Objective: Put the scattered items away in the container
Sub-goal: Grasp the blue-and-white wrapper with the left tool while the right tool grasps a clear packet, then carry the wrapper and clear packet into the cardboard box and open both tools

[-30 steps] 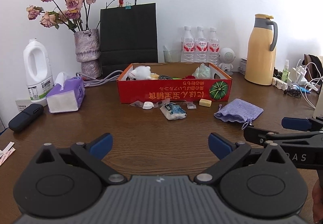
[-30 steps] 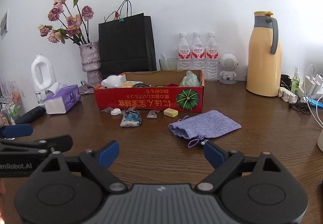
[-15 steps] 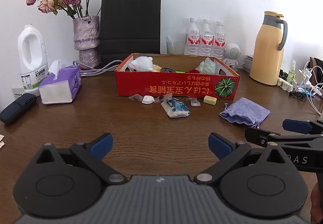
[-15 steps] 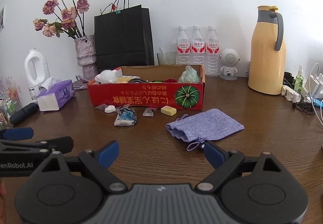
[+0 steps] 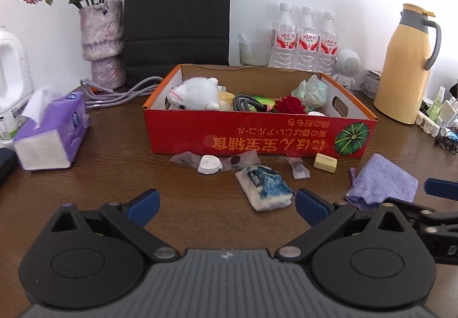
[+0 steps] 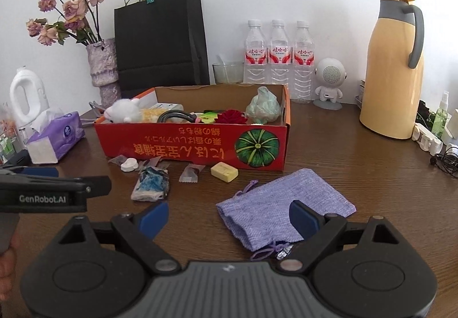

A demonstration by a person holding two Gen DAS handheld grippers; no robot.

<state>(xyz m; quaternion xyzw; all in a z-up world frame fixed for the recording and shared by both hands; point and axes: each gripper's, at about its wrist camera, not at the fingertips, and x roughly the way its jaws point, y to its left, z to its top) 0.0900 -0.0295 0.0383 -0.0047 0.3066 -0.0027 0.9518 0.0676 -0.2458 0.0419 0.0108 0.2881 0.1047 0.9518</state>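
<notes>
A red cardboard box (image 5: 257, 137) (image 6: 183, 149) stands mid-table and holds a white plush, a red rose and other items. In front of it lie a blue-white packet (image 5: 264, 185) (image 6: 151, 183), a white cap (image 5: 209, 165), a wrapped candy (image 5: 299, 170), a yellow block (image 5: 325, 162) (image 6: 224, 171) and a purple pouch (image 5: 382, 185) (image 6: 283, 210). My left gripper (image 5: 226, 205) is open, just short of the packet. My right gripper (image 6: 229, 217) is open with its fingers on either side of the pouch's near end.
A tissue pack (image 5: 51, 133), a vase of dried roses (image 5: 100, 43), a black bag (image 5: 177, 11), three water bottles (image 5: 304, 37), a yellow jug (image 5: 406, 66), a small speaker (image 6: 329, 82) and cables (image 5: 446, 140) stand around the box.
Both grippers have moved forward towards the box; the packet and the pouch now lie close in front of the fingers. Both stay open.
</notes>
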